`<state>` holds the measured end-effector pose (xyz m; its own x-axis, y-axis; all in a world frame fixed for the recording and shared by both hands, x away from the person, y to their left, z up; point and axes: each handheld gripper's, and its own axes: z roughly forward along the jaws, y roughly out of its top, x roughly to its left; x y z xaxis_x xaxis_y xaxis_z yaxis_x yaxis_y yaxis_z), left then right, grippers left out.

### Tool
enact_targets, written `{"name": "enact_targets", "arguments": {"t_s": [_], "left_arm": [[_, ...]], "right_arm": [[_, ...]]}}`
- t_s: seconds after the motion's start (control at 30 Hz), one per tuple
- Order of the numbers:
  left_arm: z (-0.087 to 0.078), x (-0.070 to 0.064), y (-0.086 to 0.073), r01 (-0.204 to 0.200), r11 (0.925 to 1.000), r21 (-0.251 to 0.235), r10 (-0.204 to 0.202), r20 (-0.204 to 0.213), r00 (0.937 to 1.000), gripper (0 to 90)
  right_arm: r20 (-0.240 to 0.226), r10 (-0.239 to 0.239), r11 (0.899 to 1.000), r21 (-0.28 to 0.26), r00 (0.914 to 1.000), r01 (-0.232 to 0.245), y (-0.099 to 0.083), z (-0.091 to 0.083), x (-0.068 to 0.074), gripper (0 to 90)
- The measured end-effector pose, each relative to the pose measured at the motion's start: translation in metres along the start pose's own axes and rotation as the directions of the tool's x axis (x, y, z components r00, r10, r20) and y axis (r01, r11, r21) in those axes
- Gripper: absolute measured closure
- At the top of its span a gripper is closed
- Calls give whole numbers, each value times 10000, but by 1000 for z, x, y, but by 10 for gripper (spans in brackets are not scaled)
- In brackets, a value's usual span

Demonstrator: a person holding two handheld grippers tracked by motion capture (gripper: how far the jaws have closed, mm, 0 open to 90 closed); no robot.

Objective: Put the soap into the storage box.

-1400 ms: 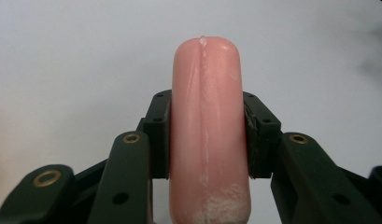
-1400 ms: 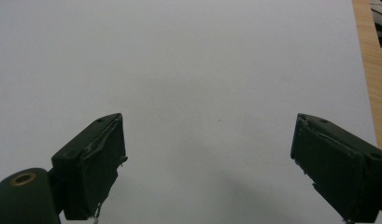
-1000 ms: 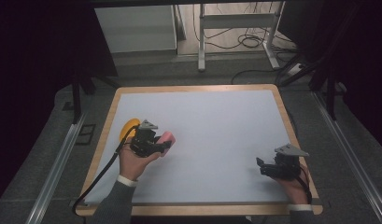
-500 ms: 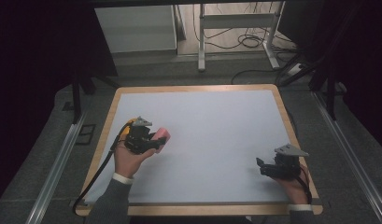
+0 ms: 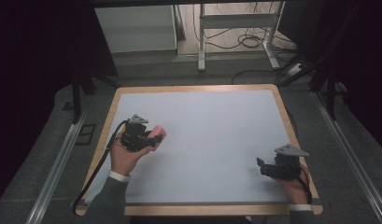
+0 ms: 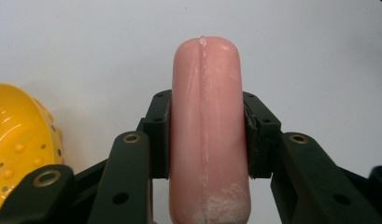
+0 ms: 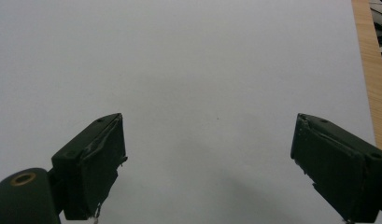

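Here, left hand-held gripper (image 6: 205, 140) clamping pink sausage (image 6: 206, 121)

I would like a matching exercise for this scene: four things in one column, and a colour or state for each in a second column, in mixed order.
1. left gripper
2. right gripper
3. sausage
4. perforated dish

a. yellow
b. jaws wide apart, nothing between them
c. pink
d. clamped on a thing

Pairs: 1-d, 2-b, 3-c, 4-a

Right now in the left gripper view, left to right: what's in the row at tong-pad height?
Yellow perforated object → left pad of the left tongs → pink sausage clamped between the pads → right pad, all over the white table surface.
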<state>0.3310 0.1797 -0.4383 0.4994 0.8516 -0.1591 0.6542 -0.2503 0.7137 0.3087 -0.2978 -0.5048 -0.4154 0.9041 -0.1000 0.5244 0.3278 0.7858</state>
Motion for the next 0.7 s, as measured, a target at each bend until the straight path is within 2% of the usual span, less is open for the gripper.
{"name": "enact_targets", "arguments": {"t_s": [0.23, 0.7], "left_arm": [[-2, 4, 1, 140, 9999, -19, -140, -190, 9997, 601], [-7, 24, 4, 550, 9984, -89, -554, -478, 9973, 601]], "right_arm": [[-3, 4, 10000, 18, 10000, -4, 0, 0, -1, 97], [23, -6, 10000, 11, 10000, 6, 0, -1, -1, 97]]}}
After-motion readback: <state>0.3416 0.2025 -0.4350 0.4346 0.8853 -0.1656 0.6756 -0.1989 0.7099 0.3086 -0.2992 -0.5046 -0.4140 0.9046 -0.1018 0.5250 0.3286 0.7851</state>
